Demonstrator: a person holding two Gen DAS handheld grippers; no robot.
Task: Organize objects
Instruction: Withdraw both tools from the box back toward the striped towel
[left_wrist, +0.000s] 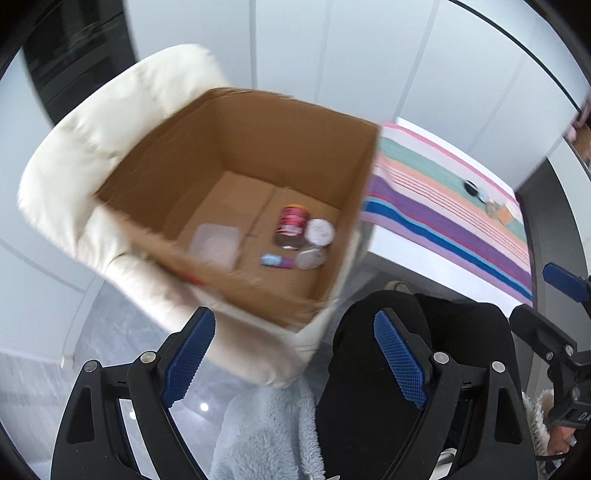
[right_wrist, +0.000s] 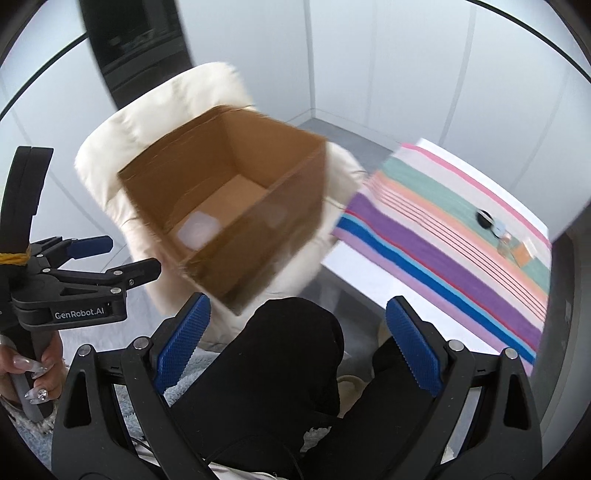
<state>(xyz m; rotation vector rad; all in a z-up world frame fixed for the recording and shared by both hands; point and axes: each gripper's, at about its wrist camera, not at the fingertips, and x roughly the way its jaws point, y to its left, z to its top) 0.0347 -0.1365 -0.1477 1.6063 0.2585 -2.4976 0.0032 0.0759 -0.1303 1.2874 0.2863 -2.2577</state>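
My left fingers (left_wrist: 295, 354) stand wide apart with nothing between them, hanging over the near corner of the cardboard box (left_wrist: 258, 155). My right fingers (right_wrist: 299, 347) are spread just as wide and hold nothing either; below them I see my own dark-trousered knee (right_wrist: 280, 354). From the right wrist view my left hand (right_wrist: 44, 373) grips the handle of the other tool at the left edge.

The box sits open-topped on a cream padded chair (left_wrist: 92, 140), tilted in both views and somewhat blurred. On its floor lie a clear plastic lidded container (left_wrist: 215, 243), a jar with a pink-red label (left_wrist: 290, 227), a round white lid or tub (left_wrist: 320, 232) touching the jar, a second round silvery piece (left_wrist: 311, 258) just below that, and a small blue and purple item (left_wrist: 276, 260) beside it; the blur is too heavy for me to say what that one is.

To the right of the chair stands a tabletop (right_wrist: 354, 258) covered with a striped cloth (right_wrist: 443, 229) in pink, teal, peach, purple and blue. Near its far end lie a few small things (right_wrist: 495, 229), one dark and round, well apart from the box. A pale blue fleecy cloth (left_wrist: 266, 435) lies over my lap.
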